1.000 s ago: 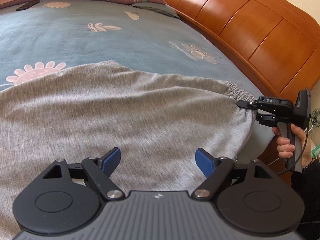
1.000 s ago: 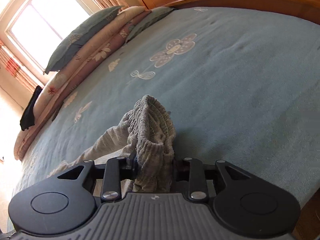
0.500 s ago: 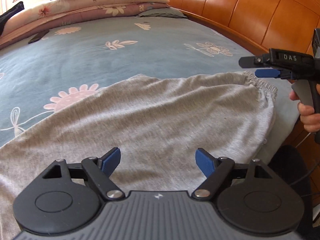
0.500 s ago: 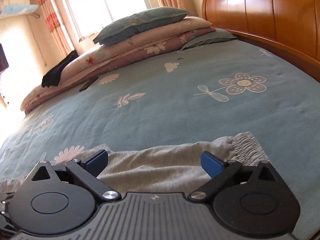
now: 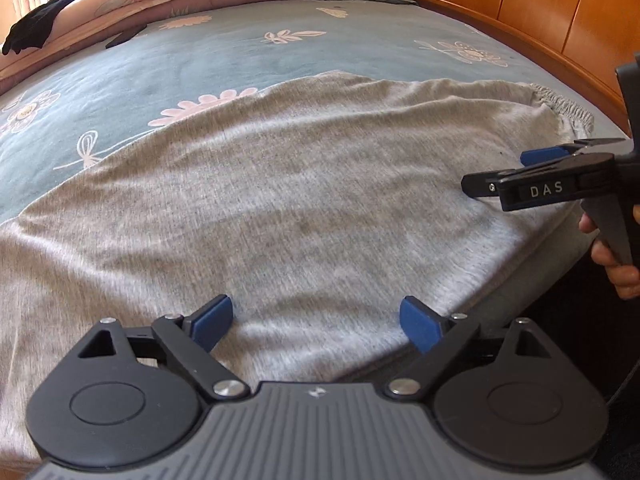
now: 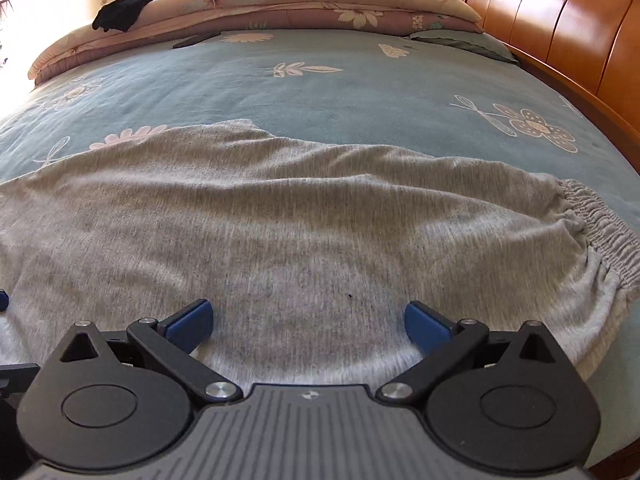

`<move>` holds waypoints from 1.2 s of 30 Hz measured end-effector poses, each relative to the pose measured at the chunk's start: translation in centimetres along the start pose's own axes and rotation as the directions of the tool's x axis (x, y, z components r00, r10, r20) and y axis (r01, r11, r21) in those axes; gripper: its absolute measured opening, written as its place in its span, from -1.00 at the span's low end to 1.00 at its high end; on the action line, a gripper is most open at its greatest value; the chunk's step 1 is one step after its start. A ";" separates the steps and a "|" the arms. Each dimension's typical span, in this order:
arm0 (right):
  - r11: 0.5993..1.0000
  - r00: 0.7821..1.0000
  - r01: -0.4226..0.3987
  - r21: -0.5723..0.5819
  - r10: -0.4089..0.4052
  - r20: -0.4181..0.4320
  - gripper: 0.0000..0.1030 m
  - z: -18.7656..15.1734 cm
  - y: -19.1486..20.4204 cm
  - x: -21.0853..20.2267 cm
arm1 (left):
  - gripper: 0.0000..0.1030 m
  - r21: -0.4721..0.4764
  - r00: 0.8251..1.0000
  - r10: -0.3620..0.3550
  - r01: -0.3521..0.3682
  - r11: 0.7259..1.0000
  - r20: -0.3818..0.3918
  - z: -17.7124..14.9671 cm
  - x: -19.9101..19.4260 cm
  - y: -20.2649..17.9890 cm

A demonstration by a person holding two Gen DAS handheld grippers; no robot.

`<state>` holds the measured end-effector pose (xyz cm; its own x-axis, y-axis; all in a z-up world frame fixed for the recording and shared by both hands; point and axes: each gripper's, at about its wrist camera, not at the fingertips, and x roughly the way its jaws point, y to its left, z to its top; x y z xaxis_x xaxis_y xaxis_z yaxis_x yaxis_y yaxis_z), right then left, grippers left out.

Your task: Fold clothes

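Note:
A grey knit garment (image 5: pixel 320 200) lies spread flat along the near edge of the bed, its elastic waistband (image 6: pixel 600 220) at the right end. My left gripper (image 5: pixel 316 312) hovers low over the cloth near its front edge. Its jaws are opening and nothing is gripped between the blue pads. My right gripper (image 6: pixel 308 312) stands wide open over the right half of the garment (image 6: pixel 300 220), holding nothing. In the left wrist view the right gripper (image 5: pixel 494 172) shows side-on at the right, above the cloth short of the waistband (image 5: pixel 568 108).
The blue floral bed cover (image 6: pixel 320 88) stretches away behind the garment. Stacked quilts and pillows (image 6: pixel 320 4) lie at the far end, with a black garment (image 6: pixel 136 0) on them. A wooden headboard (image 6: pixel 560 32) runs along the right. A hand (image 5: pixel 616 272) holds the right gripper's handle.
The right gripper let go of the bunched waistband, opened wide, rolled level and moved left over the garment. The waistband now lies flat. The left gripper's view swung and its jaws widened slightly.

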<state>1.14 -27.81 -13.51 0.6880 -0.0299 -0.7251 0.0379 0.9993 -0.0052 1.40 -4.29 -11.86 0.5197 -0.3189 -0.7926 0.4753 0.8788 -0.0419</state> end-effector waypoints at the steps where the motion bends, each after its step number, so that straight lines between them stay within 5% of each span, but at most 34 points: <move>1: 1.000 1.000 -0.004 -0.007 0.004 0.011 1.00 -0.6 0.0 -0.4 | 0.76 -0.002 1.000 -0.012 0.012 1.000 -0.003 -0.2 -0.3 0.2; 5: 1.000 0.999 -0.016 -0.003 0.016 -0.042 1.00 -0.3 -0.2 -1.3 | 0.76 0.037 0.999 -0.019 0.017 0.999 0.043 0.7 -2.0 0.8; 8: 0.994 0.998 -0.065 0.087 0.066 -0.016 1.00 2.3 -0.3 -1.4 | 0.76 0.071 0.989 0.087 -0.096 0.993 0.123 2.7 -2.6 1.5; 13: 0.979 0.987 -0.158 0.127 0.159 0.008 1.00 5.6 2.8 2.2 | 0.76 -0.075 0.983 0.170 -0.166 0.983 0.064 3.6 -0.3 5.0; 17: 0.997 0.997 -0.071 -0.007 0.071 -0.009 1.00 3.6 5.5 2.7 | 0.77 -0.150 0.989 0.143 -0.145 0.978 -0.025 0.7 0.3 6.4; 19: 0.996 0.998 -0.056 -0.072 0.056 0.009 1.00 1.8 6.0 1.7 | 0.86 -0.113 0.991 0.134 -0.132 0.985 0.013 -1.2 -0.5 6.0; 21: 0.996 0.997 -0.062 -0.071 0.064 0.032 1.00 0.5 5.6 0.9 | 0.98 -0.105 0.992 0.121 -0.117 0.988 0.032 -2.1 -0.8 6.1; 36: 0.996 0.997 -0.070 -0.055 0.071 0.016 1.00 -0.1 5.0 -0.9 | 0.99 -0.137 0.996 0.087 -0.086 0.987 -0.003 -2.2 -2.2 7.2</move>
<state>0.62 -22.74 -12.97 0.7004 0.0412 -0.7126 -0.0504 0.9987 0.0083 2.11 3.52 -11.74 0.5569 -0.2404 -0.7951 0.3272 0.9433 -0.0561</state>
